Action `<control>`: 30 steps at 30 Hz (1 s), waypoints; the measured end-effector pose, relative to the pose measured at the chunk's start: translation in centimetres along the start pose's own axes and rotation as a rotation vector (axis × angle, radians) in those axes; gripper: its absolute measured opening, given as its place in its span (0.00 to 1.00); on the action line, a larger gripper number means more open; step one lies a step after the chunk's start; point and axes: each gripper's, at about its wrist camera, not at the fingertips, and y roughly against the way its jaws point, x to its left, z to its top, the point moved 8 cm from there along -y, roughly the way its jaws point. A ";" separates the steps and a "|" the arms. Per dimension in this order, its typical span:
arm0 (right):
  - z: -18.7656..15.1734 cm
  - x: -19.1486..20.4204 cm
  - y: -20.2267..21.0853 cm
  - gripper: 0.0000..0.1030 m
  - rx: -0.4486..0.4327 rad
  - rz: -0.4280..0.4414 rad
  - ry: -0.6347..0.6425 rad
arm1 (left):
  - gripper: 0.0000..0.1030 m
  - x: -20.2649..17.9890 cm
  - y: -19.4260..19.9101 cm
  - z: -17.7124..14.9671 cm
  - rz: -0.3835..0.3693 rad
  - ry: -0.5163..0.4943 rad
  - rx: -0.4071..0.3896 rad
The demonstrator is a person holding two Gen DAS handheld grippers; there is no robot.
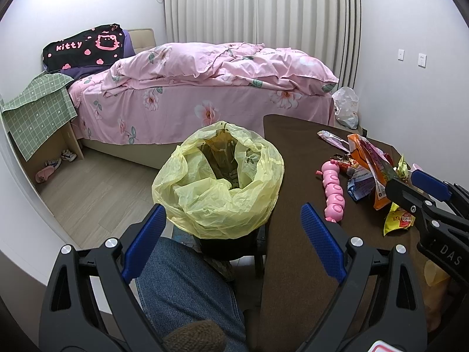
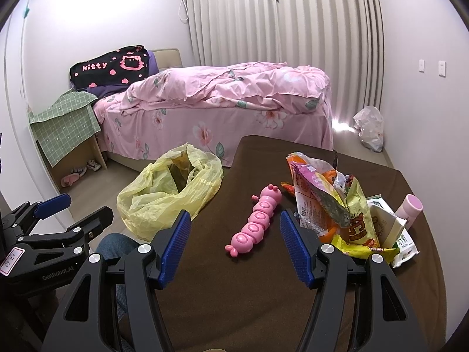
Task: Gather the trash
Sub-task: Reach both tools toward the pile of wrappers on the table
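The left tongs [image 1: 231,240] are wide open and hold nothing. They hang over the near edge of the yellow trash bag [image 1: 218,182], with one blue pad on each side of it. The bag lines a bin that stands on the floor, just beside the left edge of the brown worktop [image 1: 296,158]. Its mouth gapes open and looks dark inside. The right tongs [image 2: 233,248] are wide open too and hold nothing. They hang low over the worktop, and the pink caterpillar toy [image 2: 258,220] lies between their blue pads, a little farther away. The trash is a heap of snack wrappers [image 2: 331,205] on the right part of the worktop. It has orange, yellow, pink and white packets, all crumpled together. The right pad of the right tongs is just beside the heap. A small pink bottle [image 2: 411,205] stands behind the heap, near the far right edge of the worktop. Past the worktop is a bed [image 2: 217,102] with a pink flower blanket. A black pillow [image 2: 110,66] with the word "kitty" lies at its head. A white plastic bag [image 2: 370,127] sits on the floor by the wall.
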 end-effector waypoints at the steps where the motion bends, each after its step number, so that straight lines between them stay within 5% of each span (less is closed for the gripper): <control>1: 0.0 -0.4 0.1 0.59 -0.001 -0.002 -0.002 | 0.86 0.0 0.1 0.0 -0.008 0.002 -0.004; 12: -0.7 -10.7 1.5 0.59 -0.013 -0.182 -0.106 | 0.86 -3.1 -1.7 0.4 -0.103 -0.024 -0.029; 24: -4.7 -16.5 -0.4 0.59 0.112 -0.136 -0.053 | 0.91 -10.8 -5.6 0.9 -0.299 -0.106 -0.008; 30: -6.6 -18.9 -0.7 0.59 0.138 -0.222 -0.009 | 0.91 -14.9 -7.2 0.3 -0.379 -0.153 0.061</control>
